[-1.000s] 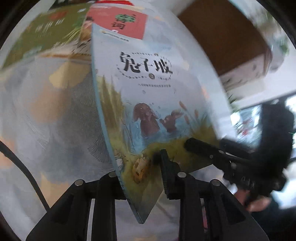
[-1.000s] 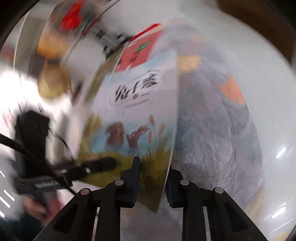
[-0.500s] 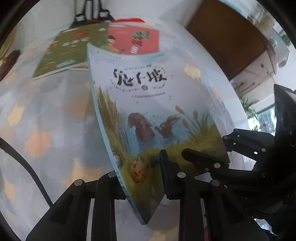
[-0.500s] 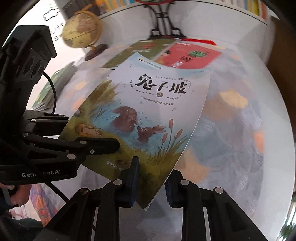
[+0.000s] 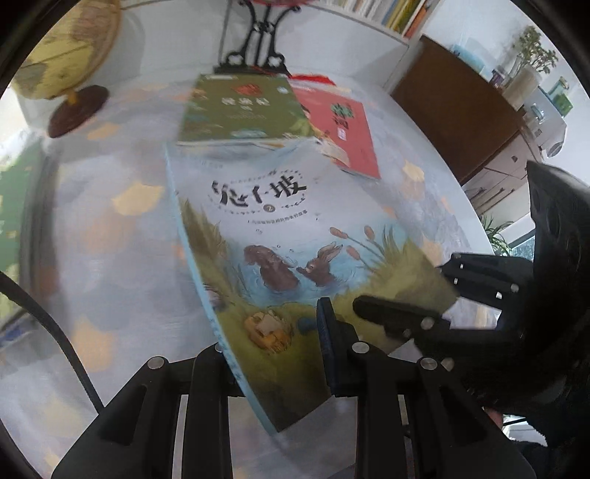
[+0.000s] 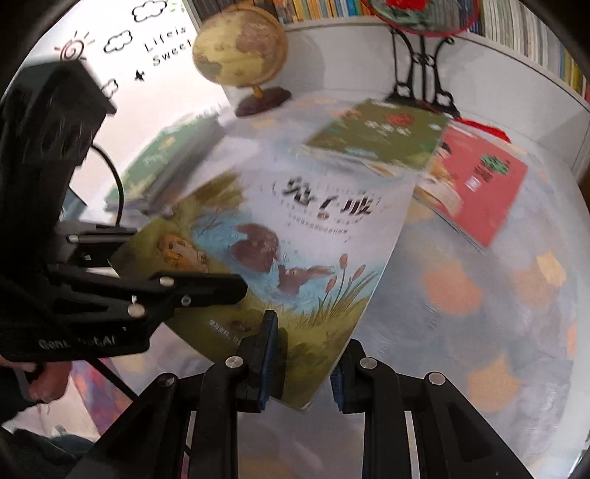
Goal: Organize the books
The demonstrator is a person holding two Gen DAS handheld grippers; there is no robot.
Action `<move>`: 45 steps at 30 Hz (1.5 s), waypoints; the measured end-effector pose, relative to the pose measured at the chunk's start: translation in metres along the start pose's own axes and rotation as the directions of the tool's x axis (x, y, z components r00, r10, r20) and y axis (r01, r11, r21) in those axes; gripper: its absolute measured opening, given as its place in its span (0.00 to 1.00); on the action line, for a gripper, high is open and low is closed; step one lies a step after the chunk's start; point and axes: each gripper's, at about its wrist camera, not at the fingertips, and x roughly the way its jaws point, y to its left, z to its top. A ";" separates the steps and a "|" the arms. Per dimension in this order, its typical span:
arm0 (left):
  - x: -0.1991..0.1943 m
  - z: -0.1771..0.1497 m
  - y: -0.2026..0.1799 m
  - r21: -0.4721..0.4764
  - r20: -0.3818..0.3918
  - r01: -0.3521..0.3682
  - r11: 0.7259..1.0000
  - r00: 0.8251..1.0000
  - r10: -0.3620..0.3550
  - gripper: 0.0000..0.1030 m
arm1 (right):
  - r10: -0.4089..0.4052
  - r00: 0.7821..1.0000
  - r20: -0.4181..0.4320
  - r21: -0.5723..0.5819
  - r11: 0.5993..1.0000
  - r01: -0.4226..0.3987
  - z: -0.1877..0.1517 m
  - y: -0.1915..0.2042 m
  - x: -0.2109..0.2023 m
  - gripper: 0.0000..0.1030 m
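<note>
Together, left gripper (image 5: 273, 353) and right gripper (image 6: 300, 359) clamped on rabbit book (image 5: 280, 235), above table (image 5: 110, 258)

Home study: bookshelves (image 6: 332, 11), globe (image 6: 239, 46).

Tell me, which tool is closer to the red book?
Right. The right tool grips the rabbit book's corner on the red book's side; the left tool grips its other corner, toward the globe.
</note>
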 end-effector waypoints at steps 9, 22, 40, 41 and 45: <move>-0.060 -0.008 0.068 -0.047 0.097 0.007 0.999 0.995 -0.002 0.23 | 0.025 0.997 0.069 -0.055 0.998 -0.022 0.052 0.077 0.009 0.23; -0.139 -0.014 0.175 -0.165 0.269 -0.046 0.985 0.959 0.090 0.23 | 0.093 0.984 0.153 -0.188 0.980 -0.063 0.131 0.176 0.028 0.25; -0.111 -0.017 0.294 -0.335 0.258 0.028 0.942 0.964 0.063 0.23 | 0.070 0.997 0.042 -0.177 0.982 -0.061 0.190 0.228 0.128 0.28; -0.109 -0.019 0.297 -0.347 0.255 0.036 0.937 0.965 0.057 0.24 | 0.074 0.997 0.030 -0.168 0.983 -0.068 0.189 0.227 0.132 0.28; -0.101 -0.033 0.305 -0.402 0.236 0.057 0.914 0.971 0.044 0.29 | 0.087 0.996 -0.017 -0.151 0.985 -0.088 0.184 0.228 0.142 0.31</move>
